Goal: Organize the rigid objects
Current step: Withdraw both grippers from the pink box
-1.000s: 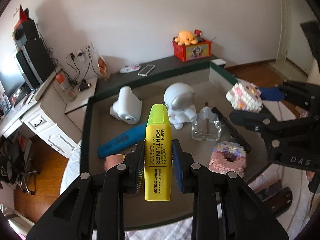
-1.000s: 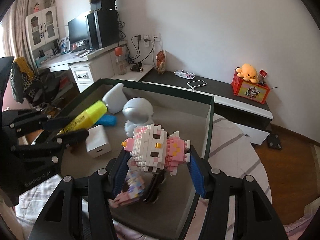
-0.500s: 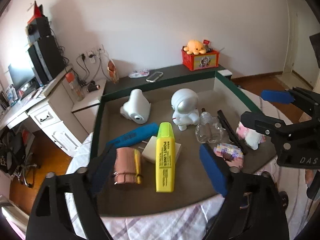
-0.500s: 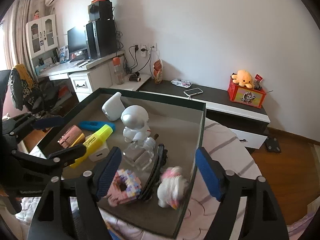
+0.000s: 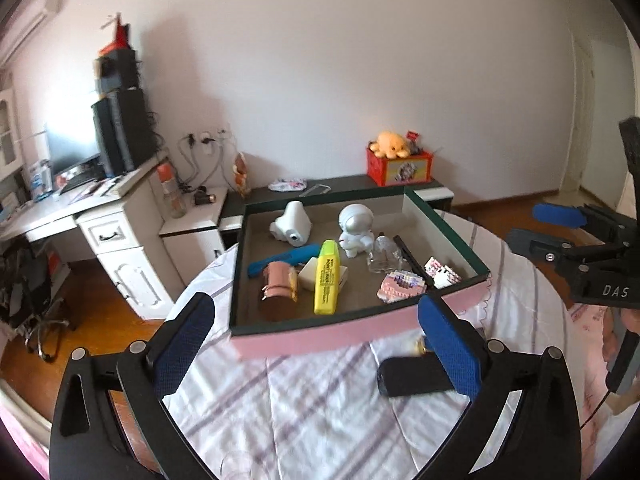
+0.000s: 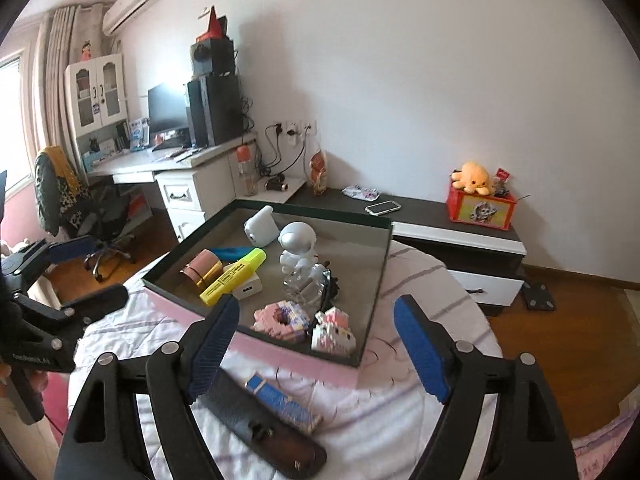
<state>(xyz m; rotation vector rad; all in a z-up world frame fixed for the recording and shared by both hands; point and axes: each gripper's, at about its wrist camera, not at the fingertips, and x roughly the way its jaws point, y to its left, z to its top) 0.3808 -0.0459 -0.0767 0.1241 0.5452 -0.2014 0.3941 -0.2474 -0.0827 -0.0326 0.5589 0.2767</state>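
A pink-sided box [image 5: 320, 338] [image 6: 280, 354] on the table holds a yellow highlighter [image 5: 327, 278] [image 6: 232, 276], a white-pink brick cat [image 5: 441, 275] [image 6: 334, 334], a pink brick doughnut [image 5: 400, 287] [image 6: 282, 316], an astronaut figure [image 5: 355, 228] [image 6: 297, 246] and other items. My left gripper [image 5: 316, 344] is open and empty, above the tablecloth in front of the box. My right gripper [image 6: 316, 344] is open and empty, also in front of the box. A black case [image 5: 416, 376] [image 6: 264, 432] and a blue pack [image 6: 282, 402] lie on the cloth near the grippers.
The box also holds a white camera [image 5: 292, 224], a blue item [image 5: 280, 261], a copper-pink cup [image 5: 278, 290], a white charger [image 6: 248, 286] and a clear bottle [image 5: 382, 254]. A white desk [image 5: 120, 236] stands left. A dark low cabinet [image 6: 440, 220] runs behind.
Both grippers have let go: the highlighter and the brick cat now lie in the box. Both grippers have opened and pulled back from the box, so the tablecloth and black case come into view.
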